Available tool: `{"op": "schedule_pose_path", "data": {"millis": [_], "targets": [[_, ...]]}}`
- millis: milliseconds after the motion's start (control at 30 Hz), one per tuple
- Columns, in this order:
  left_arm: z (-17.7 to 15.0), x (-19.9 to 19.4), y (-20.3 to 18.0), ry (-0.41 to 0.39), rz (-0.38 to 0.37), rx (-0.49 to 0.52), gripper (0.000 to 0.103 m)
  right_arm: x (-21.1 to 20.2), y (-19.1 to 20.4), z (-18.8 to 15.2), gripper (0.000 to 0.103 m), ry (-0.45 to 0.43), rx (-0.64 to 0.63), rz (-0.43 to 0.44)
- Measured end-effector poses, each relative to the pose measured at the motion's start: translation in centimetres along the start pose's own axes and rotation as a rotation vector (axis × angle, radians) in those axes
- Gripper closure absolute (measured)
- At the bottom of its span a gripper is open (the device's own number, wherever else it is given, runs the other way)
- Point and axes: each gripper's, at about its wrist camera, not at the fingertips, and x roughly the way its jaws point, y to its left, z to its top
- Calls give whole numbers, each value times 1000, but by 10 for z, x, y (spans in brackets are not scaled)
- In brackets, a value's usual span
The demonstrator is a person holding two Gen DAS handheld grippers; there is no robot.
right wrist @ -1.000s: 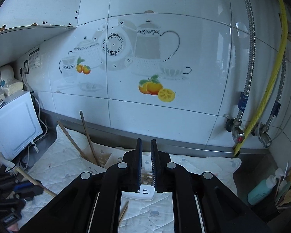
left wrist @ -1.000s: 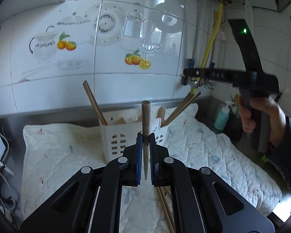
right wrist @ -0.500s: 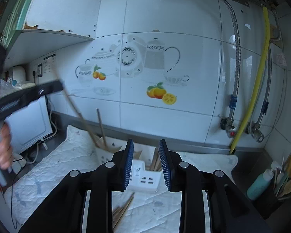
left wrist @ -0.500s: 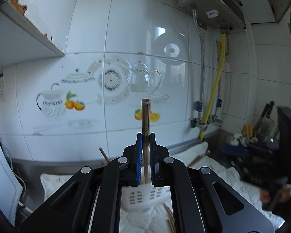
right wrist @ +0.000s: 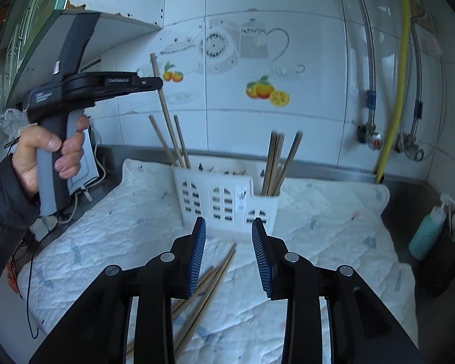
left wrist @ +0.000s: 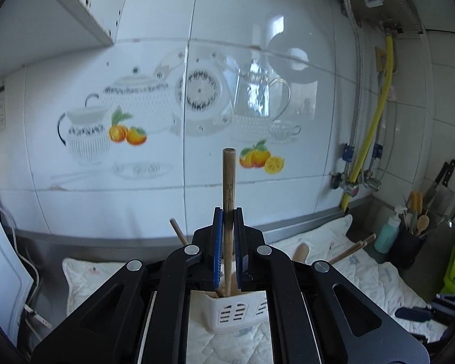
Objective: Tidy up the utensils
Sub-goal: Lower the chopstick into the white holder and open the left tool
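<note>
Nearest in the right wrist view, the right gripper (right wrist: 229, 244) hovered low with its jaws part-open and empty; they had just been opening, and I'd judge that was to take one of the loose chopsticks (right wrist: 209, 285) lying on the quilted mat (right wrist: 333, 230) just below it, running toward 7 o'clock.

Beyond it, at 12 o'clock, stood the white caddy (right wrist: 224, 197), upright on the mat. One bundle of sticks leaned in its right compartment, a few more in its left.

Up at 10 o'clock, the left gripper (right wrist: 157, 83) was clamped tight on a single chopstick (right wrist: 163, 103), held near-vertical with its lower end over the caddy's left side. In the left wrist view that chopstick (left wrist: 229, 188) stood straight up between the pads (left wrist: 217, 242), caddy (left wrist: 236, 311) right beneath: lined up for a drop, by the look of it. A hand (right wrist: 45, 151) in a dark sleeve gripped the handle.

The mat covered the steel tabletop (right wrist: 406, 194). Behind ran a white tiled wall (right wrist: 303, 15) with teapot and fruit decals, a yellow hose (right wrist: 397, 75) at 2 o'clock, a teal bottle (right wrist: 427, 230) at 3.
</note>
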Motion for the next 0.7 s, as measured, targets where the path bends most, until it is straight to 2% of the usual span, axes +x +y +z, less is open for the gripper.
{"op": "schedule_pose_path", "data": {"millis": [100,267,367,600,700], "targets": [[-6,10,5,37,-14,-23,97,1,6,-16,72,27,3,0],[-7,9,4,35,-24,-21,92,5,12,-43,72,86,22,11],[-5,2,2,29,-28,-17,85,8,16,-62,72,128,28,0],[-13,-24,-2,20,-37,-12,83,14,22,-110,72,231,96,17],[-25,-38,-3,23,-35,0,71,16,27,-126,72,267,123,39]]}}
